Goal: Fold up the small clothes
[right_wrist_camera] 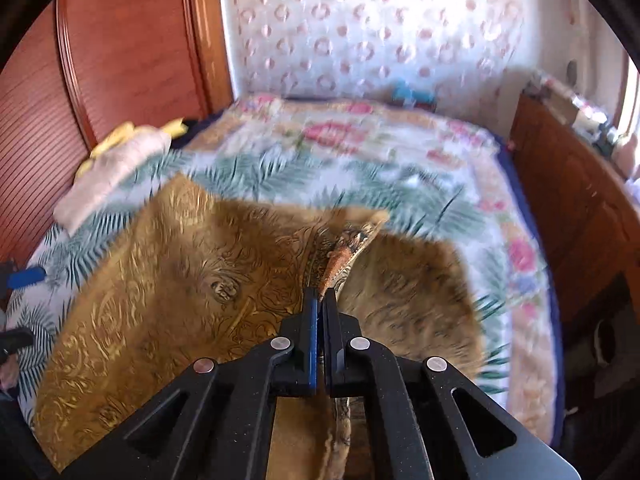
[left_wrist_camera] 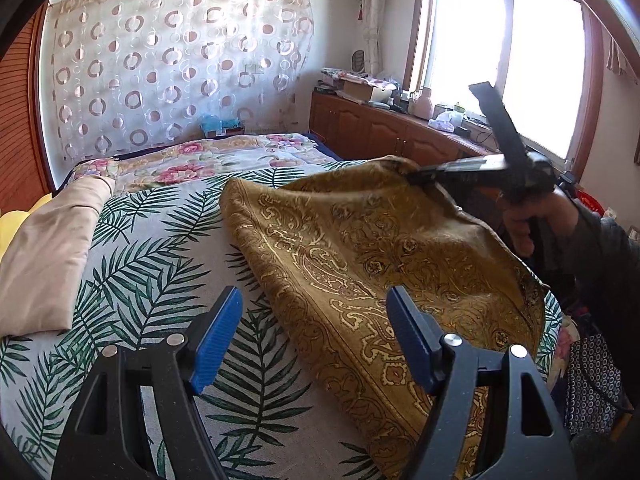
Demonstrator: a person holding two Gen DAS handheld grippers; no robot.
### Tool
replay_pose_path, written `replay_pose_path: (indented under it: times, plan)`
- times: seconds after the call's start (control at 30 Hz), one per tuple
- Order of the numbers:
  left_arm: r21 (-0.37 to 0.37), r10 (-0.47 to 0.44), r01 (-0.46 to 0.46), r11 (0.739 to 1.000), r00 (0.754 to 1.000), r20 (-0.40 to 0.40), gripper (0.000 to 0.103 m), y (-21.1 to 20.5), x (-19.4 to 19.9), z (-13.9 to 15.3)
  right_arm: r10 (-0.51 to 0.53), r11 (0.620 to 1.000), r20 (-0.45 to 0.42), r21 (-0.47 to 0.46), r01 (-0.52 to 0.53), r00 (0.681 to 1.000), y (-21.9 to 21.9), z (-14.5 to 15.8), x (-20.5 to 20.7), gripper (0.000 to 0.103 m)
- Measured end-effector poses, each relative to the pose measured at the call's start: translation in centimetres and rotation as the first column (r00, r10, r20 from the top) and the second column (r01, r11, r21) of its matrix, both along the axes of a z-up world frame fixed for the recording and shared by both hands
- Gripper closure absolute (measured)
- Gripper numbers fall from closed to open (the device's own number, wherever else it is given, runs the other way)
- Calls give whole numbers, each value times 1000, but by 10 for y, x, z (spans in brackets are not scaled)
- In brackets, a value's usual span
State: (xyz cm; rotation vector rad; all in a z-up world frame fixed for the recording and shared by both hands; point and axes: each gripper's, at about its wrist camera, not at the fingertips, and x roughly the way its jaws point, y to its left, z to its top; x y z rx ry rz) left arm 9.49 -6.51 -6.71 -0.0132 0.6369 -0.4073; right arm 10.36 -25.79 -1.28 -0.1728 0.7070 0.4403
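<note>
Nearest us on the leaf-print bedspread (left_wrist_camera: 132, 280), our left gripper (left_wrist_camera: 316, 336) hangs released, the gold paisley cloth (left_wrist_camera: 380, 264) under its right finger. Farther along the bedspread, our right gripper (right_wrist_camera: 321, 300) pinches that cloth's raised corner; a folded beige garment (left_wrist_camera: 48, 256) lies beyond.

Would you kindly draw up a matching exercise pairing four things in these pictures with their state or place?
Things:
1. left gripper
2. right gripper
3. gold cloth
4. beige garment

States:
A. folded, lying at the bed's left side
B. shut on a cloth edge
C. partly lifted off the bed
D. open, holding nothing

Pairs: 1-D, 2-B, 3-C, 4-A
</note>
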Motion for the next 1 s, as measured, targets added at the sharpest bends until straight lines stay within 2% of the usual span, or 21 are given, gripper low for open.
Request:
replay_pose_path:
  times: [0.07, 0.2, 0.3, 0.4, 0.43, 0.5, 0.57, 0.63, 0.77, 1.0]
  plan:
    - [0, -4, 4, 1000, 1000, 0, 28, -1, -1, 0, -29, 1000, 42, -7, 30, 999, -9, 14, -4, 102]
    - [-2, -12, 12, 1000, 1000, -4, 28, -4, -2, -1, -79, 997, 69, -14, 80, 994, -30, 27, -8, 102]
    - [-1, -14, 14, 1000, 1000, -10, 28, -5, -3, -4, -69, 997, 10, 20, 68, 998, -34, 14, -6, 102]
    - [-1, -11, 11, 1000, 1000, -14, 28, -5, -2, -4, -46, 999, -48, -4, 46, 998, -25, -6, -1, 102]
    - [-1, -10, 10, 1000, 1000, -15, 28, -5, -2, -4, -42, 999, -62, -6, 42, 997, -24, -11, 1, 97]
    - [-2, -8, 8, 1000, 1000, -15, 28, -4, -3, -4, -57, 998, -73, -4, 57, 996, -23, -14, 13, 80]
    - [-1, -5, 5, 1000, 1000, -17, 28, -3, -2, -4, -73, 997, -71, 22, 75, 995, -23, -15, 23, 53]
    - [-1, -3, 3, 1000, 1000, -20, 28, -3, -2, -5, -99, 994, -76, 27, 102, 992, -22, -18, 37, 41]
    - [0, -4, 4, 1000, 1000, -31, 28, -4, -1, -7, -131, 991, -139, 22, 135, 982, -10, -31, 67, 41]
    - [15, -6, 7, 1000, 999, -45, 28, -8, -2, -10, -72, 993, -207, 80, 90, 976, 4, -34, 95, 41]
